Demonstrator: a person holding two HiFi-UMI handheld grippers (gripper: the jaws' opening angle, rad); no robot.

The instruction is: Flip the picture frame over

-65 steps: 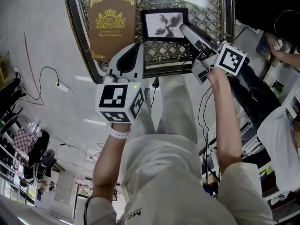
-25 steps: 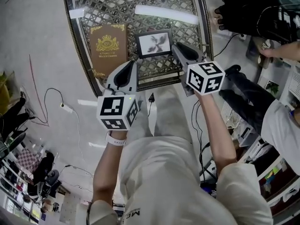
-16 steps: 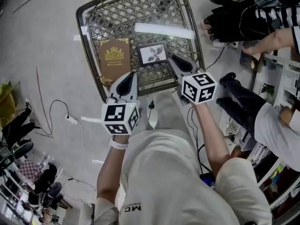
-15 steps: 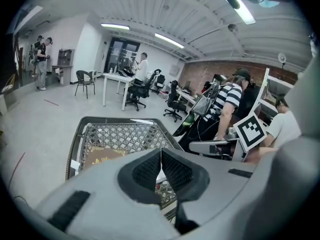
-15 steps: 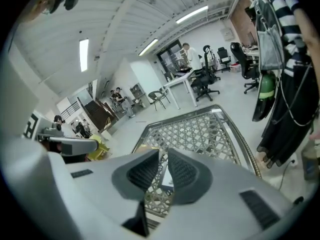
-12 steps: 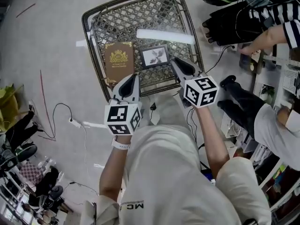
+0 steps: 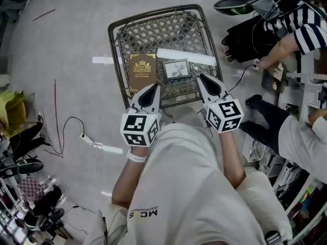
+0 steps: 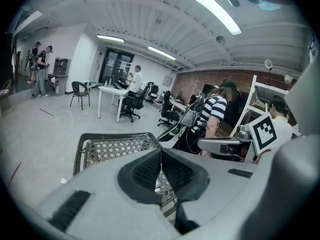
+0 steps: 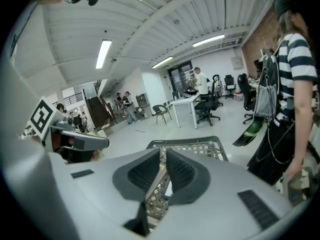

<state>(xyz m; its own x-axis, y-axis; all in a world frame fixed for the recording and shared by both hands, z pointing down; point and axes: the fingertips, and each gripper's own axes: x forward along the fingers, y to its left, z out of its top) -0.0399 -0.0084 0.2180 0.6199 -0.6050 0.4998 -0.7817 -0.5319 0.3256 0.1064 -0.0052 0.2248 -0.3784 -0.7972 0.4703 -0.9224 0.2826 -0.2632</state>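
Observation:
The black picture frame (image 7: 176, 69) lies picture side up on the lattice-topped table (image 7: 153, 34), next to a brown book (image 7: 142, 71). Both grippers hang above the table's near edge, apart from the frame. My left gripper (image 7: 152, 91) is shut with nothing in it, its pads meeting in the left gripper view (image 8: 161, 151). My right gripper (image 7: 204, 80) has just been closing and shows a narrow gap with nothing in it in the right gripper view (image 9: 163, 151). The table's far rim shows beyond the jaws (image 8: 100, 146) (image 9: 200, 146).
A bright white strip (image 7: 186, 56) lies across the table top behind the frame. A person in a striped shirt (image 7: 301, 32) and dark bags (image 7: 245, 29) stand to the right. Cables (image 7: 76, 131) trail over the floor on the left.
Both grippers have lifted up and back from the table, which now looks smaller and farther off. The right gripper has let go of the frame's edge. The frame still lies picture side up.

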